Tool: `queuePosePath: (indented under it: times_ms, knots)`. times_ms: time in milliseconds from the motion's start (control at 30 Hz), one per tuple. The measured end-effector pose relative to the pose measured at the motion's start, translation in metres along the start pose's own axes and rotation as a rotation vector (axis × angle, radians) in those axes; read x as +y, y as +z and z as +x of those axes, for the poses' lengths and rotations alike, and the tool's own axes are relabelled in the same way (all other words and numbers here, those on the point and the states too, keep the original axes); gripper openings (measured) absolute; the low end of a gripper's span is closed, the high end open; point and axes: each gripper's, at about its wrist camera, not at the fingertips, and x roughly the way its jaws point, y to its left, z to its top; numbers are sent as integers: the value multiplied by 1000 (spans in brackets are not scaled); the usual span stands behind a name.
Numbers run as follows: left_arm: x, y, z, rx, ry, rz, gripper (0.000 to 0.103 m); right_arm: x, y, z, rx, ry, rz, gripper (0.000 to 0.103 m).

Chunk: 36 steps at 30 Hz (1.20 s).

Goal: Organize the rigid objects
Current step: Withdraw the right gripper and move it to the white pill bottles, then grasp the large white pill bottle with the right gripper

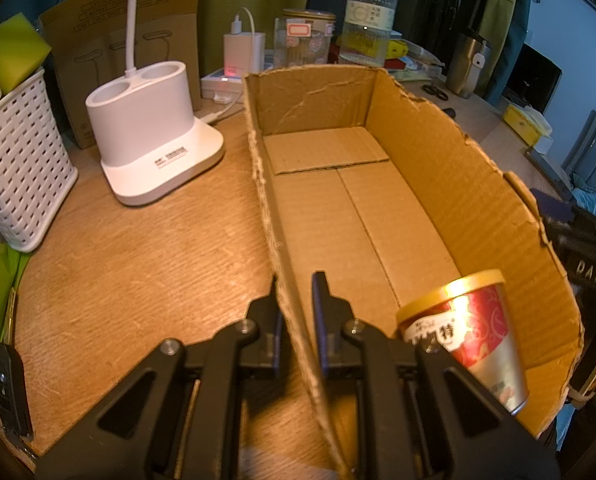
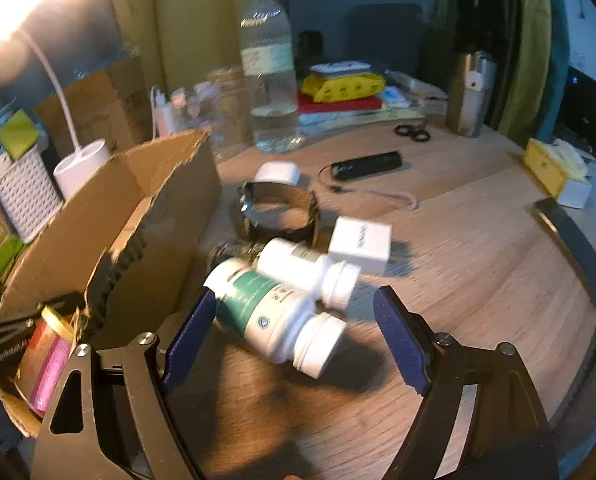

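Cardboard box (image 1: 417, 200): plain brown, corrugated. Cup (image 1: 469, 332): red swirl pattern, gold lid. Nearest pill bottle (image 2: 276, 318): white, green label. Basket (image 1: 18, 168): white lattice (perforated throughout). Gripper pads (image 2: 397, 340): blue.

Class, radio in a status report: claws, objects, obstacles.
Left claw straddles cardboard box wall. Right claw open around green-label bottle. Second bottle touching behind it.
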Motion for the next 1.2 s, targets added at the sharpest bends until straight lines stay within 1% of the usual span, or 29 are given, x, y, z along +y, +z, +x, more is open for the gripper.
queuePosePath:
  times_ms: [133,300,367,467,567,767,867,900,1200]
  knots:
    - [0,0,0,0,0,0,14,8,-9,0,38,36,-14,83]
    - [0,0,0,0,0,1,14,7,-10,-4,44,54,-35,83]
    - [0,0,0,-1,0,1,14,7,-8,-3,38,54,-52,79]
    - [0,0,0,-1,0,1,14,12,-5,4,37,59,-93,69]
    - [0,0,0,0,0,0,14,17,-5,15,58,56,-112,67]
    - [0,0,0,-1,1,1,14,19,-7,15,57,56,-127,61]
    - [-1,-1,0,-1,1,1,14,24,-8,13,44,55,-151,50]
    - [-1,-1,0,-1,1,1,14,26,-8,11,36,55,-161,47]
    - [-1,-1,0,-1,1,1,14,26,-5,-6,-22,31,-160,44]
